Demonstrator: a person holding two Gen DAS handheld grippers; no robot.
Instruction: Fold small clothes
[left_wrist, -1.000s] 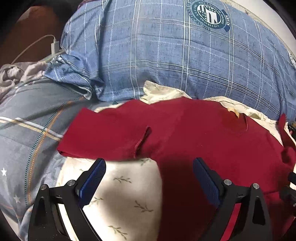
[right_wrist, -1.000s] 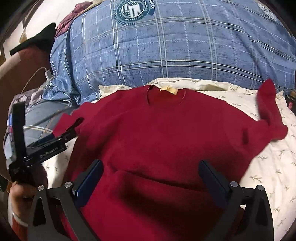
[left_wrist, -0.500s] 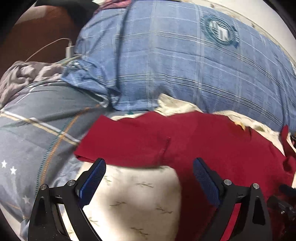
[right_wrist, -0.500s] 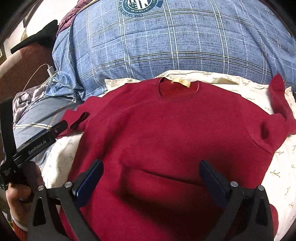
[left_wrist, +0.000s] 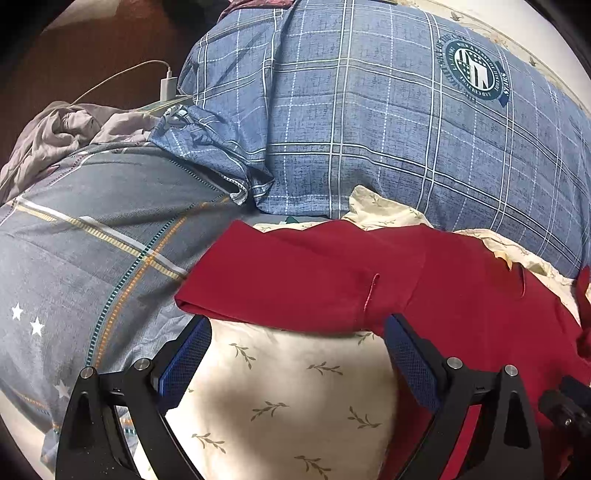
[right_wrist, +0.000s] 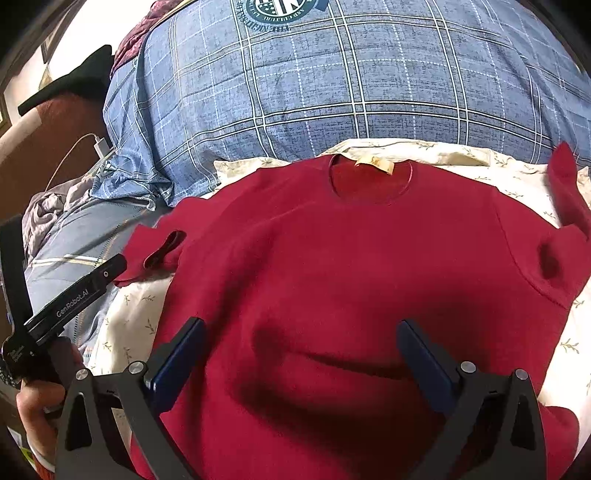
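A dark red long-sleeved top (right_wrist: 351, 258) lies spread flat on a cream sheet with leaf print (right_wrist: 129, 317), collar and tan label (right_wrist: 373, 164) at the far side. Its left sleeve (left_wrist: 295, 280) lies folded just beyond my left gripper (left_wrist: 297, 349), which is open and empty, the fingers short of the sleeve edge. My right gripper (right_wrist: 301, 352) hovers open over the lower body of the top, holding nothing. The right sleeve (right_wrist: 565, 192) sticks up at the far right. In the right wrist view the left gripper's black body (right_wrist: 70, 295) shows at the left, held by a hand (right_wrist: 33, 398).
A bulky blue plaid quilt (left_wrist: 388, 129) rises right behind the top. A grey striped cover with stars (left_wrist: 81, 251) lies to the left, with crumpled grey cloth (left_wrist: 66, 129) and a white charger with cable (left_wrist: 166, 83) beyond it.
My left gripper has swung left, so the sleeve now sits centred between its fingers. My right gripper has drifted forward over the top's body. Both stay open.
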